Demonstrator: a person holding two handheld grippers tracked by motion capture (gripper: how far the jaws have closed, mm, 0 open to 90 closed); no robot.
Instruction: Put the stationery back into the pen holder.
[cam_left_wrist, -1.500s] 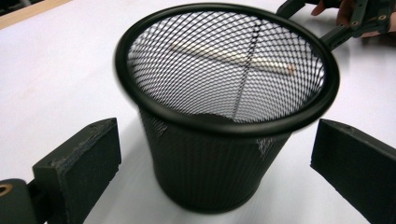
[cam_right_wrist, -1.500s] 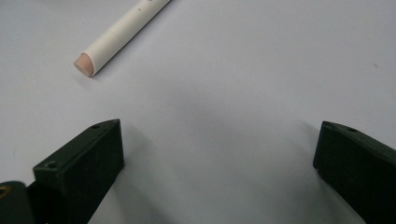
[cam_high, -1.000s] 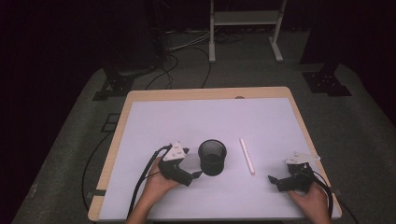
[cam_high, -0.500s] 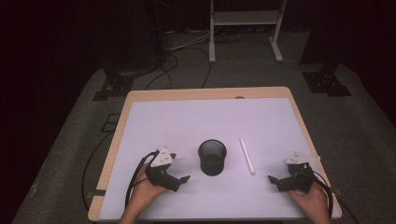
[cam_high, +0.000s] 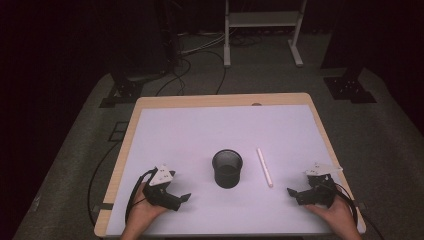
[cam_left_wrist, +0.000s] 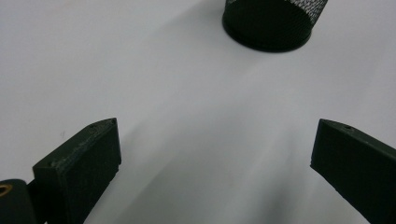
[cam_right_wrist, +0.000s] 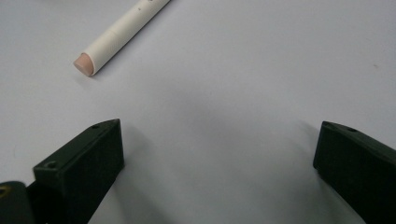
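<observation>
A: A dark room is seen around a table (cam_high: 150, 102) with a wooden edge, covered by a pale sheet (cam_high: 220, 135); cables and stand legs are laid across the grey floor behind it.

B: And what is placed on the sheet?

A: A black mesh cup (cam_high: 227, 168) is stood upright near the middle. A white pen (cam_high: 264, 167) is laid flat just to its right, apart from it, with its length running toward the near edge.

B: How is the left gripper (cam_high: 183, 198) held?

A: It is rested low at the near left, with its jaws spread wide and nothing between them. In the left gripper view the base of the cup (cam_left_wrist: 268, 23) is seen ahead, well clear of the jaws.

B: And the right gripper (cam_high: 291, 192)?

A: It is kept at the near right, jaws likewise spread and empty. In the right gripper view the pen's (cam_right_wrist: 119, 31) pinkish end is seen ahead and to the left, untouched.
</observation>
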